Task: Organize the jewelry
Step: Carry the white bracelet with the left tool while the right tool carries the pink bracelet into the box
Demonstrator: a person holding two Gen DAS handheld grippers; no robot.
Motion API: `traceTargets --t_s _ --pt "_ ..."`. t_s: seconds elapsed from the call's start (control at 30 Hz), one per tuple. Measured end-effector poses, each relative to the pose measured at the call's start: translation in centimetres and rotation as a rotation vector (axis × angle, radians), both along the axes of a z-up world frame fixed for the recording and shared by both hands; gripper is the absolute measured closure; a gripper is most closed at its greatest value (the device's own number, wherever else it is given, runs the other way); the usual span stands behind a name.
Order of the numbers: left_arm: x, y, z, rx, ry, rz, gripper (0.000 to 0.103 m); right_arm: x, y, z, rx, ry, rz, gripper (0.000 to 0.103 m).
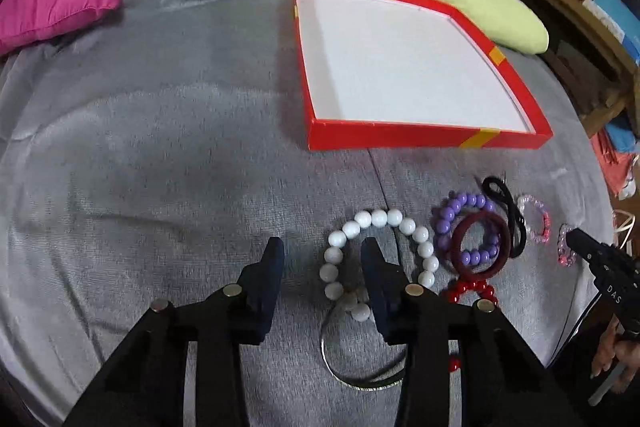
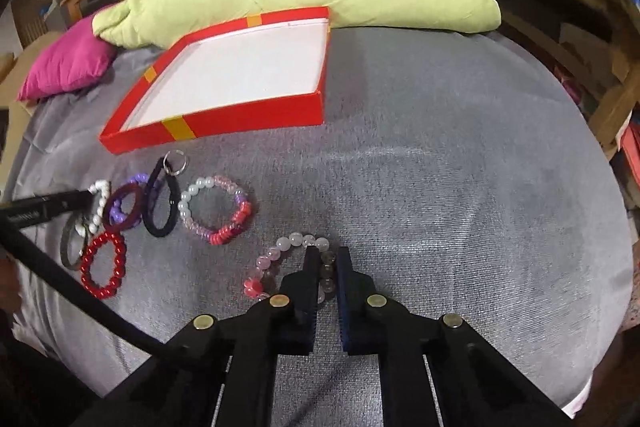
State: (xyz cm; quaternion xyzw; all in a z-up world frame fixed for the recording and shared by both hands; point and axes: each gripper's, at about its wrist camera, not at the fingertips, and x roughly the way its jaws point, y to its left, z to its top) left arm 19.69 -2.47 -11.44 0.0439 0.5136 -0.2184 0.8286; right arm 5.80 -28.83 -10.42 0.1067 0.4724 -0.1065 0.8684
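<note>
Gripping the pale pink bead bracelet [image 2: 298,247], right claw [image 2: 325,259]; left claw [image 1: 322,251] open astride white bracelet [image 1: 384,223]

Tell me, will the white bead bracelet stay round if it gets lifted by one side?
Probably not. The white bead bracelet looks like separate round beads on a string, so it would likely sag into a dangling loop. The beads look smooth and glossy, so they may slip between the left hand-held gripper pads. Pushed, it would probably bunch up on the grey fabric.
</note>
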Motion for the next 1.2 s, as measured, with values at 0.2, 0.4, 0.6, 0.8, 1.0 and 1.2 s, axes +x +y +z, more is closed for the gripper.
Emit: traceTargets --t_s 0.2,0.4,0.6,0.8,1.0,1.2 --pt "0.0 -0.6 0.0 -0.047 0.010 -0.052 0.093 -0.1 -1.0 0.8 0.082 -0.067 -0.037 0.094" --pt "0.6 -0.6 0.3 -0.042 -0.024 -0.051 0.094 -0.9 -1.4 2.1 0.107 -0.147 -0.067 0.094" --pt "0.4 -0.8 2.2 -0.102 -0.110 -0.054 0.094 -1.6 -1.1 3.4 0.145 -0.225 -0.066 0.094" --pt "0.4 -1.3 4.7 -0.191 -0.203 -0.067 0.094 -0.7 -0.3 4.2 0.165 -0.268 -0.032 0.094" --pt "0.9 -1.6 5.5 -0.244 -0.247 -0.063 0.094 1.4 -0.9 5.3 0.243 -0.318 -0.033 0.094" --pt "1.9 -2.7 6.5 -0.337 -0.294 -0.064 0.094 5.1 -0.8 6.5 0.295 -0.366 -0.002 0.094"
